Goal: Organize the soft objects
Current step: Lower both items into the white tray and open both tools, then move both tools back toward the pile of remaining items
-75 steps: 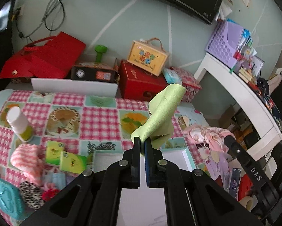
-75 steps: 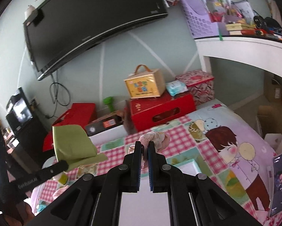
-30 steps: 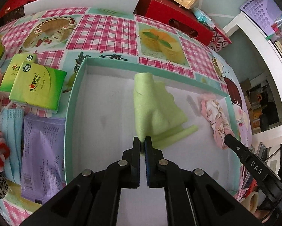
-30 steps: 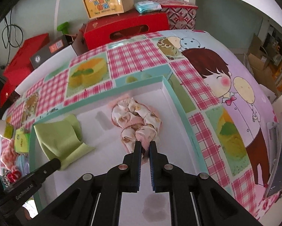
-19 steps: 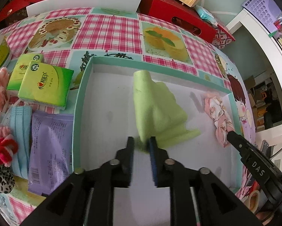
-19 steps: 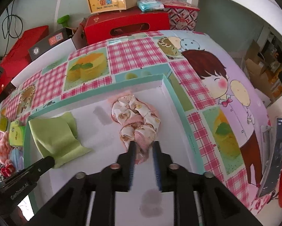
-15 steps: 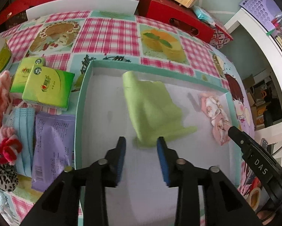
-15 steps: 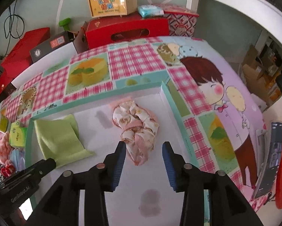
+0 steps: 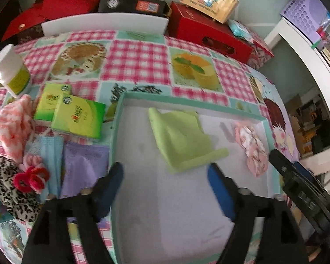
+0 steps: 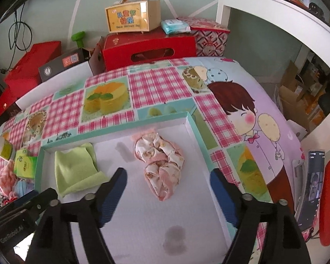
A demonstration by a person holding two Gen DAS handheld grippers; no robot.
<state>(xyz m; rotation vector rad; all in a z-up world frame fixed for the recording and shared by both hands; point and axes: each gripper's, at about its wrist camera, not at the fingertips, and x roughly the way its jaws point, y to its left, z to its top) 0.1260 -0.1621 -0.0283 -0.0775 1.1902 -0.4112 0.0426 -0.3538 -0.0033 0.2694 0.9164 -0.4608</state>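
Note:
A folded green cloth lies loose inside the shallow teal-rimmed white box. A pink patterned fabric bundle lies in the box near its right wall. My left gripper is wide open and empty, just short of the green cloth. My right gripper is wide open and empty, over the near end of the pink bundle. The right wrist view shows the green cloth at the box's left end and the box rim.
Left of the box lie two green tissue packs, a purple packet, a blue mask, a pink-white cloth, a red scrunchie, a leopard-print item and a white bottle. Red boxes stand behind; a phone lies right.
Both grippers lowered their cloths into the box, opened wide and let go. The green cloth and pink bundle now lie loose. Both grippers have drawn back slightly.

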